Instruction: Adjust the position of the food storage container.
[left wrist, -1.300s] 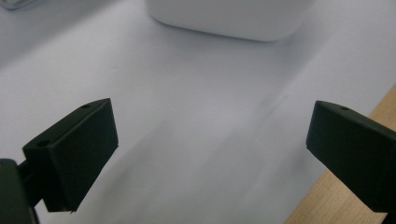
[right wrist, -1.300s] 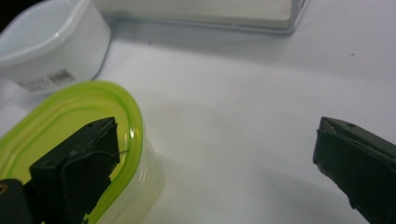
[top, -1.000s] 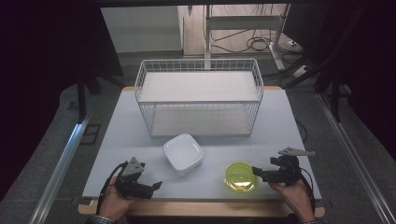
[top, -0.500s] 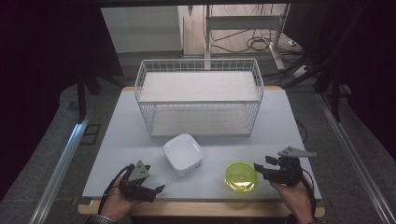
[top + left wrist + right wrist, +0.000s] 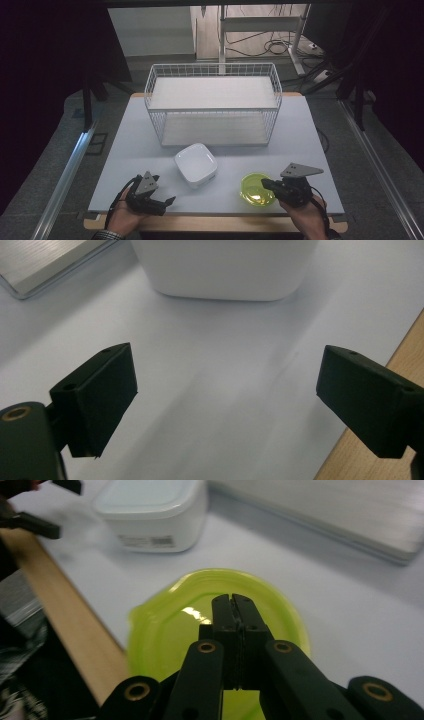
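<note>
High view, table: pale grey rectangular tabletop with a wooden front edge, bearing a white wire basket at the far side.
Right gripper: jaws have just been closing and now stand pressed together; whether the rim of the translucent yellow-green round plastic lid is pinched between them, I cannot tell.
Yellow-green lid: near the front edge, right of centre, beneath the right gripper's tips.
Right gripper view: closed jaws over the lid; white container beyond it.
Left gripper: jaws spread wide, nothing between them, at the front left.
White rounded-square plastic container: upright, centre front, between the two grippers, apart from the lid.
Left gripper view: container wall ahead of the open jaws, untouched.
</note>
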Action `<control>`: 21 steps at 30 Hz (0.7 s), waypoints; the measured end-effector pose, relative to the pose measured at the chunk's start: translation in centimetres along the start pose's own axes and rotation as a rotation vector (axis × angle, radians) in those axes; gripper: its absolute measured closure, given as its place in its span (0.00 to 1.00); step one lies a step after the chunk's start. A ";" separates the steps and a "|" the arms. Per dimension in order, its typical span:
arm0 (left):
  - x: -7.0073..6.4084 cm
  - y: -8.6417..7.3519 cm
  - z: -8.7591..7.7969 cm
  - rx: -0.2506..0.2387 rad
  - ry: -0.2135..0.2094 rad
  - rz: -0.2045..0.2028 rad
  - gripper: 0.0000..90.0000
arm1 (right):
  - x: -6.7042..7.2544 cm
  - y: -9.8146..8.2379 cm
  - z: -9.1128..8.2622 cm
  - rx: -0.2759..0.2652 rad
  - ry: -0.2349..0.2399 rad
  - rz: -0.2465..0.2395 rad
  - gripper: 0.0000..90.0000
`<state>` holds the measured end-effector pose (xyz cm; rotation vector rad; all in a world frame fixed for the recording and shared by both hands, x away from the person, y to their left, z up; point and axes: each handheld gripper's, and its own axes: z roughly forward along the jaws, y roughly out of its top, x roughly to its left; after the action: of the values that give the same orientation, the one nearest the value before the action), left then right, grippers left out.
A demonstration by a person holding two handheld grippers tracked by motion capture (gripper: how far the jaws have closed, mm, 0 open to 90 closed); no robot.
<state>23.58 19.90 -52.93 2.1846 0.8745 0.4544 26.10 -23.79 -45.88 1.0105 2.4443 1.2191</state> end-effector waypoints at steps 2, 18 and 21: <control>0.0 0.0 0.1 0.007 0.001 0.005 0.10 | 0.7 0.1 0.4 0.018 0.031 -0.007 0.99; -0.2 0.0 0.2 0.017 0.007 0.019 0.10 | 4.1 0.3 2.3 0.107 0.190 -0.073 0.99; -0.2 0.0 0.2 0.020 0.008 0.022 0.10 | 4.6 0.3 2.6 0.130 0.205 -0.089 0.99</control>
<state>23.56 19.66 -53.13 2.2143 0.8629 0.4672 24.08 -18.95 -46.90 0.8338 2.7251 1.2021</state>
